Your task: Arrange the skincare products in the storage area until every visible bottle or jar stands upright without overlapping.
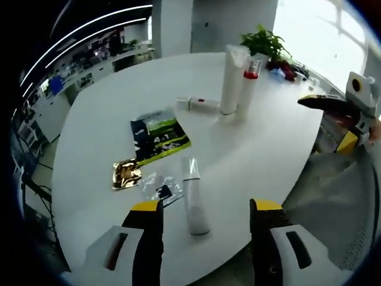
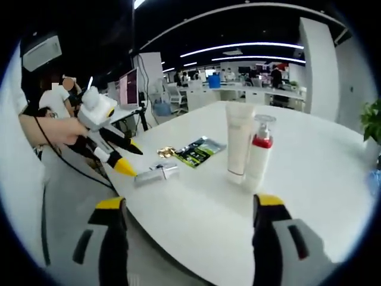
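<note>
A clear tube bottle (image 1: pixel 193 199) lies flat near the table's front edge, just ahead of my open left gripper (image 1: pixel 205 223) and between its jaw lines without touching them. A tall white tube (image 1: pixel 232 80) and a white pump bottle with a red collar (image 1: pixel 250 86) stand upright side by side further back. A small white tube (image 1: pixel 197 103) lies flat left of them. My right gripper (image 2: pixel 190 229) is open and empty, facing the white tube (image 2: pixel 239 140) and pump bottle (image 2: pixel 259 154). In that view the left gripper (image 2: pixel 126 157) hovers by the lying bottle (image 2: pixel 156 173).
A dark green packet (image 1: pixel 158 136), a gold sachet (image 1: pixel 126 173) and a clear plastic wrapper (image 1: pixel 159 187) lie flat on the white round table (image 1: pixel 262 155). A potted plant (image 1: pixel 265 42) stands at the far edge. The right gripper (image 1: pixel 326 122) hangs off the table's right side.
</note>
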`<state>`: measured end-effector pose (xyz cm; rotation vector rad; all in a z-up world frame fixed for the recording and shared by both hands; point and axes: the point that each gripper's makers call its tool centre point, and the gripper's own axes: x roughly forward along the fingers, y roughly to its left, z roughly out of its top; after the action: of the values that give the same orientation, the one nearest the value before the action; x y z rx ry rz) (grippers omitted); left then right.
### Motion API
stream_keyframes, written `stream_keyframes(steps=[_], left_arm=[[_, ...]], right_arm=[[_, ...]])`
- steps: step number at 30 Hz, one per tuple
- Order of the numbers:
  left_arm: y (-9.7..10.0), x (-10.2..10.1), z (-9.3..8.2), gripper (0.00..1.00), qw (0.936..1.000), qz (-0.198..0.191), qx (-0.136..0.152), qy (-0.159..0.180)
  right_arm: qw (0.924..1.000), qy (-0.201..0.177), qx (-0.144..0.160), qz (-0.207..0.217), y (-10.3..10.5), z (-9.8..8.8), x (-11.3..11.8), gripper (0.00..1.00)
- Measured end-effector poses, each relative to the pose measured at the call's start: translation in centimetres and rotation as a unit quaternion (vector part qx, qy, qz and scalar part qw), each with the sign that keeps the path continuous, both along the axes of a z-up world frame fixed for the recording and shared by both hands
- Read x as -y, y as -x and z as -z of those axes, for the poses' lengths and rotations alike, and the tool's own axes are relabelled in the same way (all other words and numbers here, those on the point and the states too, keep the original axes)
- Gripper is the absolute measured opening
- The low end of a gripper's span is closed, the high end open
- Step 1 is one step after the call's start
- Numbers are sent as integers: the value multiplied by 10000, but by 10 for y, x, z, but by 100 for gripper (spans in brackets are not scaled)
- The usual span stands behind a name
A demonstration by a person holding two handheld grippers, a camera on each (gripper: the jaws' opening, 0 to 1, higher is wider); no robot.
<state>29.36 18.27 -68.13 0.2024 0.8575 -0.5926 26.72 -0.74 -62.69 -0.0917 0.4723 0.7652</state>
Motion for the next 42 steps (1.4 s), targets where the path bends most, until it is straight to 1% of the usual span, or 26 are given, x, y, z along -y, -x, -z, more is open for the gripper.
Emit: stream_keyframes(steps=[2, 4, 6, 7, 10, 16, 20, 26, 33, 38, 42], left_arm=[[-1, -1, 4, 45, 9999, 57, -90, -114], [-4, 0, 10, 39, 9994, 177, -159, -259], [-7, 1, 14, 38, 9989, 227, -205, -347], [-7, 1, 17, 37, 9982, 297, -269, -443], [-11, 3, 22, 34, 9967, 451, -352, -580], [-18, 4, 33, 29, 9935, 557, -586, -800], [-22, 4, 42, 26, 9912, 559, -783, -906], [-29, 7, 48, 22, 9893, 572, -891, -1008], [-28, 11, 56, 19, 9859, 664, -1035, -1139], [-28, 10, 60, 18, 9845, 666, -1093, -1200], [-29, 9, 65, 17, 9848, 631, -1117, -1173]], right_arm=[[10000, -49, -7, 66, -2, -1, 2, 88], [9999, -107, -22, 134, -3, -2, 4, 88], [9997, -136, -21, 178, -4, -2, 5, 87], [9997, -152, 0, 208, -5, -3, 6, 87], [9995, -170, 21, 250, -5, -4, 7, 86], [9992, -219, 64, 324, -7, -6, 9, 86], [9991, -221, 79, 364, -8, -6, 11, 85], [9989, -233, 69, 412, -9, -6, 12, 85], [9987, -239, 35, 451, -9, -5, 13, 85], [9986, -237, 4, 468, -10, -4, 14, 84], [9986, -223, -15, 486, -10, -3, 14, 84]])
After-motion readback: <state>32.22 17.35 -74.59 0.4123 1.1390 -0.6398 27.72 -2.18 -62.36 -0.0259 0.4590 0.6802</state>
